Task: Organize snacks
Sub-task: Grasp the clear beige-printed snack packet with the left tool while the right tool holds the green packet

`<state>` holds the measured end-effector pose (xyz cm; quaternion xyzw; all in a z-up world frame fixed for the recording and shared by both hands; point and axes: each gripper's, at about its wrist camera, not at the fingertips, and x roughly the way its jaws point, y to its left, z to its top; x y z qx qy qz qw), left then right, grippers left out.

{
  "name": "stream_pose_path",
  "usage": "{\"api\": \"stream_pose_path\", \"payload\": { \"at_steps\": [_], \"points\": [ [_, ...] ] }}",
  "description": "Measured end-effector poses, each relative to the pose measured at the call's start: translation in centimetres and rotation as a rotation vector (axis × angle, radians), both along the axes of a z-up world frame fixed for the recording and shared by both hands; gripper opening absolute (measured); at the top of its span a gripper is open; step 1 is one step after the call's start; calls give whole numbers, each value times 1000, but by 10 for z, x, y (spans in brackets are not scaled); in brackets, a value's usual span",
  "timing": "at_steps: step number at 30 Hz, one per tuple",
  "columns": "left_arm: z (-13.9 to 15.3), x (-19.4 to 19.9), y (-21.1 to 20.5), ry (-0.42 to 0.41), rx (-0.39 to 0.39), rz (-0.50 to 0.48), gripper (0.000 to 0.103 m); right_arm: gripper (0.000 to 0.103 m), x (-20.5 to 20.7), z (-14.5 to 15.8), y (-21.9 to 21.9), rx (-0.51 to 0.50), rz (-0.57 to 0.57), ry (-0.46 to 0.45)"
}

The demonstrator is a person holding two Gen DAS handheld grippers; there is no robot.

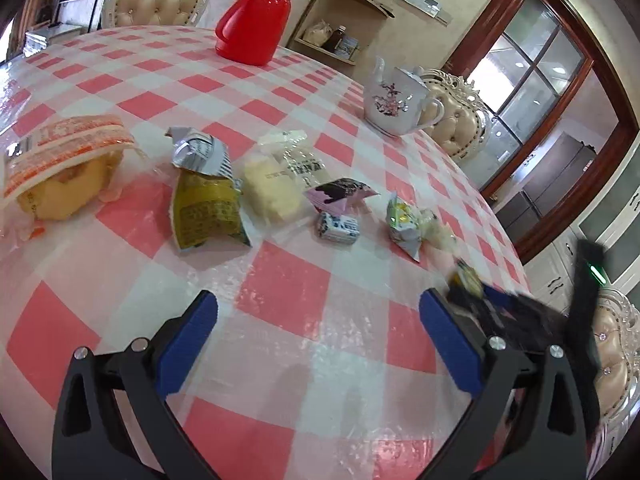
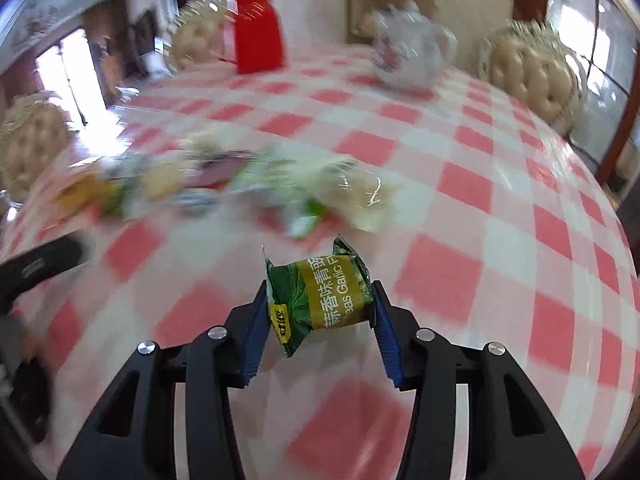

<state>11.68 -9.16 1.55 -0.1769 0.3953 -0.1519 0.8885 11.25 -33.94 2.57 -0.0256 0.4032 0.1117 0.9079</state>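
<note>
Green pea packet (image 2: 320, 300) pinched between right hand-held gripper (image 2: 320, 312) pads.

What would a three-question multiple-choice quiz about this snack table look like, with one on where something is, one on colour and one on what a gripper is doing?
1. Where does the white teapot stand?
A. on the checked table near its far right edge
B. on the wall shelf
C. on a chair seat

2. What colour is the flask at the back of the table?
A. blue
B. red
C. silver

3. What is the right gripper doing?
A. hanging open and empty
B. pressing on the teapot
C. clamping a green and gold snack packet

Answers:
1 A, the left wrist view shows it on the cloth in front of a chair.
2 B, both views show it bright red.
3 C, the blue pads press both ends of the packet.
</note>
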Motion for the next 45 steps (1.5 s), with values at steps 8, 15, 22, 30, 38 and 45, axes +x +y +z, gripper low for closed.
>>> {"api": "stream_pose_path", "payload": {
  "at_steps": [8,15,22,30,38,45],
  "points": [
    [5,-8,-27,-47,108,-72,101,47,-39,13,-45,276,-297,-99],
    [0,39,-103,-31,326,-161,101,48,-42,9,-82,379,-464,-113],
    [12,77,-162,-100,392,-244,101,48,-54,18,-95,404,-529,-186],
    [11,117,-230,-72,509,-332,101,48,-65,23,-113,467,-599,-238],
    [-12,110,-250,-65,550,-464,45,48,-65,25,-109,435,-594,-252],
    [-7,75,-239,-98,456,-574,44,48,-67,20,-122,422,-666,-267]
  ]
}}
